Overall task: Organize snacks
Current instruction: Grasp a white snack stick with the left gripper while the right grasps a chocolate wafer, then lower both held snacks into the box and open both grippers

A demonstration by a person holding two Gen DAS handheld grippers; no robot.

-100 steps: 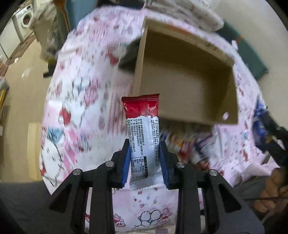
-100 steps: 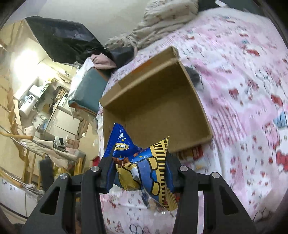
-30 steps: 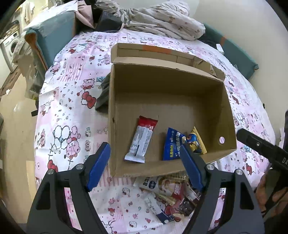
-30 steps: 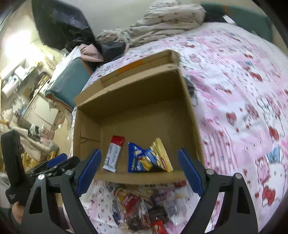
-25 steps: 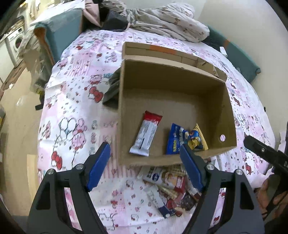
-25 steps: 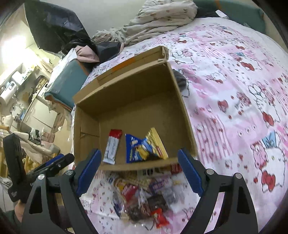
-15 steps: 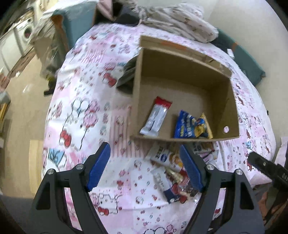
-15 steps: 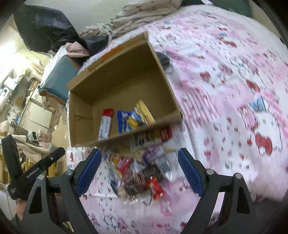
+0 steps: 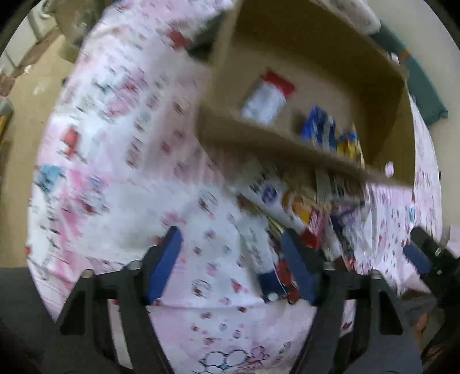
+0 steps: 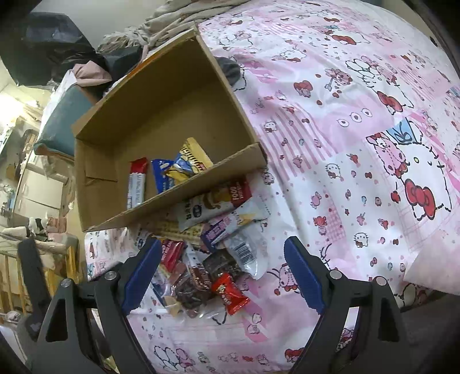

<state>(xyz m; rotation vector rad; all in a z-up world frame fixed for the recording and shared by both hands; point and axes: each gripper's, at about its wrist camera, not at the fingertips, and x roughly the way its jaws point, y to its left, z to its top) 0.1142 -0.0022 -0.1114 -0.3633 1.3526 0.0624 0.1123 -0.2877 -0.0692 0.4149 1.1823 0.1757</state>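
A pink and white cartoon-print bedsheet (image 10: pixel 359 120) covers the bed. A rumpled beige blanket (image 10: pixel 184 14) lies at its far end, beside black fabric (image 10: pixel 57 43) and a teal cushion (image 10: pixel 61 115). A dark cloth (image 10: pixel 231 70) lies on the sheet.

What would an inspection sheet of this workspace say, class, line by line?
Surface: pink cartoon-print bedsheet.
Job's things: cardboard box holds a red-topped bar and a blue-yellow packet; snack pile lies loose in front.
Clutter: dark cloth beside the box.
Grippers: left gripper closing, nothing gripped; right gripper open above the pile.
Cables: nothing seen.
Surroundings: rumpled bedding, teal cushion.
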